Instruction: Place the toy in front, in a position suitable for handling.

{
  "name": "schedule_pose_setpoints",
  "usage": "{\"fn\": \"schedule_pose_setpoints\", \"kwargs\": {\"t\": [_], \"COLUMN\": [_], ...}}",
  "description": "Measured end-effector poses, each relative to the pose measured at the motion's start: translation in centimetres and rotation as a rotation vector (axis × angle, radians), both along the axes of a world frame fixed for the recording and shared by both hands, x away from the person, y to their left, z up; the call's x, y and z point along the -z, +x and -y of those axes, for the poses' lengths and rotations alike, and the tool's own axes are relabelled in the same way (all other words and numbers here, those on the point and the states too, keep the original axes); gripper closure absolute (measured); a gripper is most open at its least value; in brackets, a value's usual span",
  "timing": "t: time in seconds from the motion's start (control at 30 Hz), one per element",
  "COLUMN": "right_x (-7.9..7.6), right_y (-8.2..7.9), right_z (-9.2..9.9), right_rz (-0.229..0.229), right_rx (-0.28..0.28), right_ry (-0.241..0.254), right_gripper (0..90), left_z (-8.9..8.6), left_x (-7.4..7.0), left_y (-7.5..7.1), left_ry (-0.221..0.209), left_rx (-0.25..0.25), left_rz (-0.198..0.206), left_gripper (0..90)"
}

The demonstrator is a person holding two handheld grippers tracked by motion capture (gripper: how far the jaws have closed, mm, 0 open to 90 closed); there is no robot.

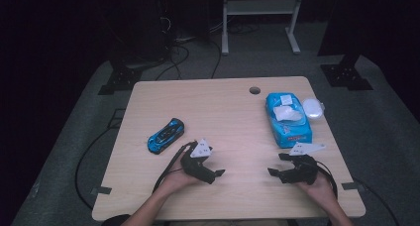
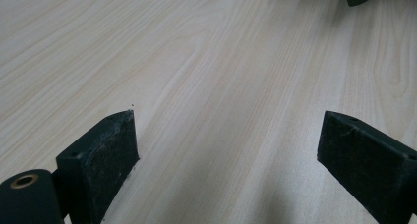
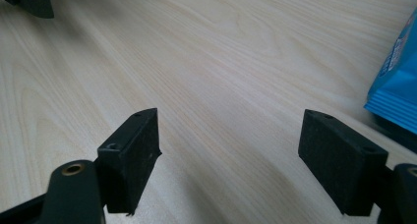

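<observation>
The blue wipes packet (image 1: 288, 119) lies near the table's (image 1: 233, 107) right edge, just beyond the right gripper (image 1: 281, 165), whose jaws stand wide apart around bare wood; its printing is too small to read. The left gripper (image 1: 218, 175), likewise released, rests near the blue toy car (image 1: 166, 136), and a white lid (image 1: 313, 107) sits beside the packet.

I can't read any text from here. The blue packet (image 1: 288, 119) at about two o'clock on the tabletop (image 1: 228, 112) carries white labels and a red patch, too small to make out. In my right gripper view its edge (image 3: 396, 86) shows blurred pale lettering, illegible.
</observation>
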State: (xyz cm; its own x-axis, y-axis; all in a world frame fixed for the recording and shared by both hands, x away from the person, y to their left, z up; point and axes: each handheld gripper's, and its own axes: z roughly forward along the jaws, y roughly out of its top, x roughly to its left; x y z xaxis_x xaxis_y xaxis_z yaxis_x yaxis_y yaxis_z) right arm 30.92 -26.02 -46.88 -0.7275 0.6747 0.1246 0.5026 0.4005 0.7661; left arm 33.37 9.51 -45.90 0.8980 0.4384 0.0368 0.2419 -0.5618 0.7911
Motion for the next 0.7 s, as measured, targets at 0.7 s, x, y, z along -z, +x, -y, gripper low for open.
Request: {"fn": "schedule_pose_setpoints", "kwargs": {"t": [0.7], "right_x": [-0.4], "right_y": [-0.4], "right_z": [-0.3], "right_rz": [0.002], "right_rx": [0.008], "right_ry": [0.007], "right_gripper": [22.3], "left_z": [-3.3], "left_x": [-2.9], "left_y": [1.7], "left_ry": [0.072], "left_rx": [-0.044], "left_rz": [0.056], "left_gripper": [7.6]}}
